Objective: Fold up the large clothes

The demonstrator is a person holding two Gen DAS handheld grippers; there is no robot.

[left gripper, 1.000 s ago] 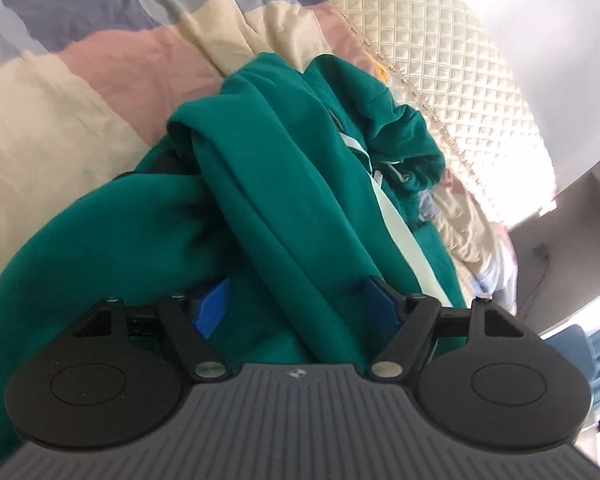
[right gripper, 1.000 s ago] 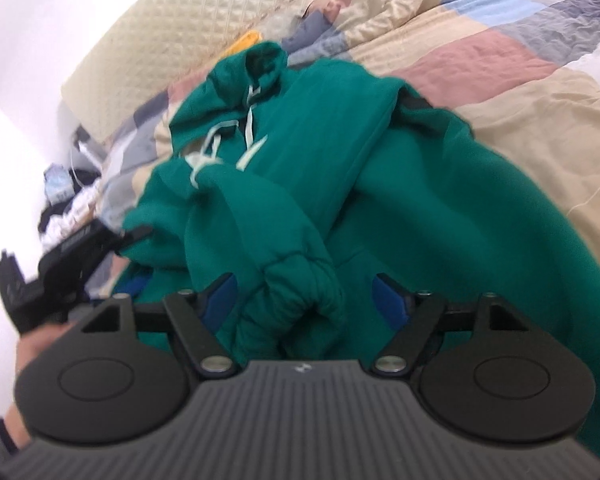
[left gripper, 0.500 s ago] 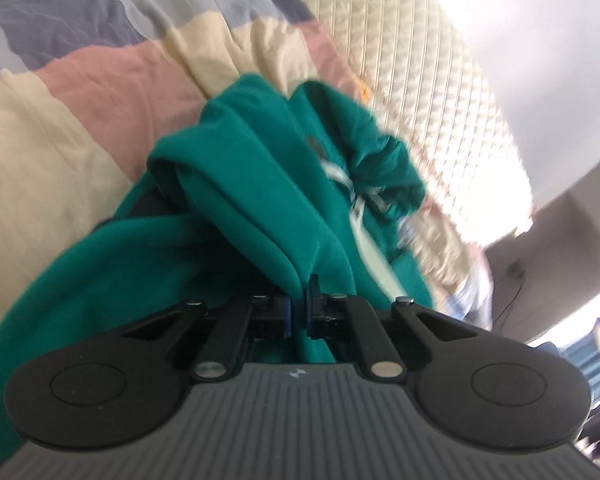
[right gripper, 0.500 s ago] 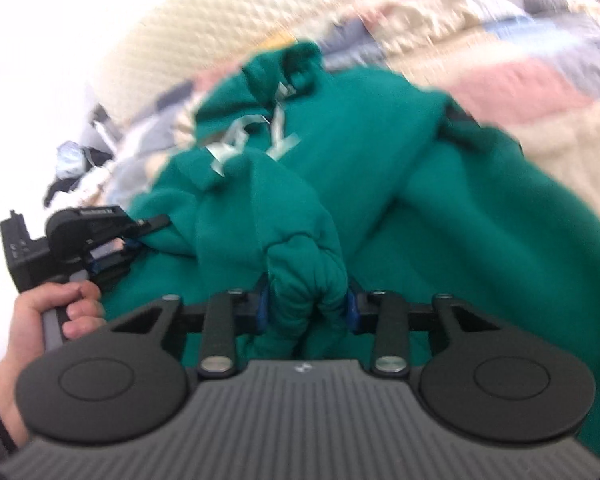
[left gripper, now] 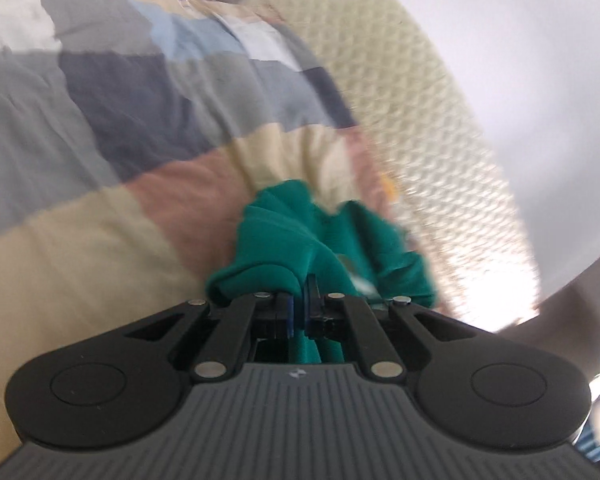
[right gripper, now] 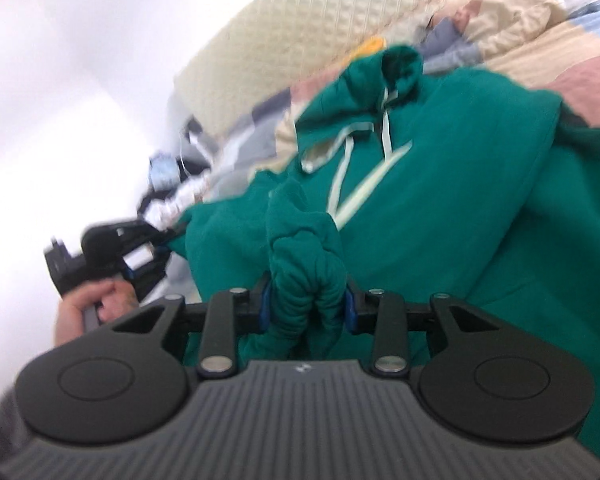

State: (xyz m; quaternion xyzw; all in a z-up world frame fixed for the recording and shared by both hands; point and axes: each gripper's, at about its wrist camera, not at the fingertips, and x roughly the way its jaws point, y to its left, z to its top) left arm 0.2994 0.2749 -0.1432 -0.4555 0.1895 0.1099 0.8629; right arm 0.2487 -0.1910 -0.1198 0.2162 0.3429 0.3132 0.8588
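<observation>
A large green hoodie [right gripper: 452, 184] with pale drawstrings lies rumpled on the patchwork bed. My right gripper [right gripper: 306, 306] is shut on a bunched green sleeve cuff [right gripper: 304, 264] of it. My left gripper [left gripper: 299, 312] is shut on a thin fold of the same hoodie [left gripper: 296, 236], lifted above the quilt. The left gripper also shows in the right wrist view [right gripper: 152, 248], held in a hand at the hoodie's left edge. Most of the hoodie's body is hidden in the left wrist view.
The patchwork quilt [left gripper: 100, 168] in grey, blue, pink and cream covers the bed. A cream quilted headboard [left gripper: 432, 120] runs along the far side by a white wall. Dark and pale clutter [right gripper: 172, 184] lies near the headboard's left end.
Both grippers closed on the hoodie, the right on the sleeve cuff and the left on a fold. Both have since lifted and pulled the fabric up; the left view now shows more quilt.
</observation>
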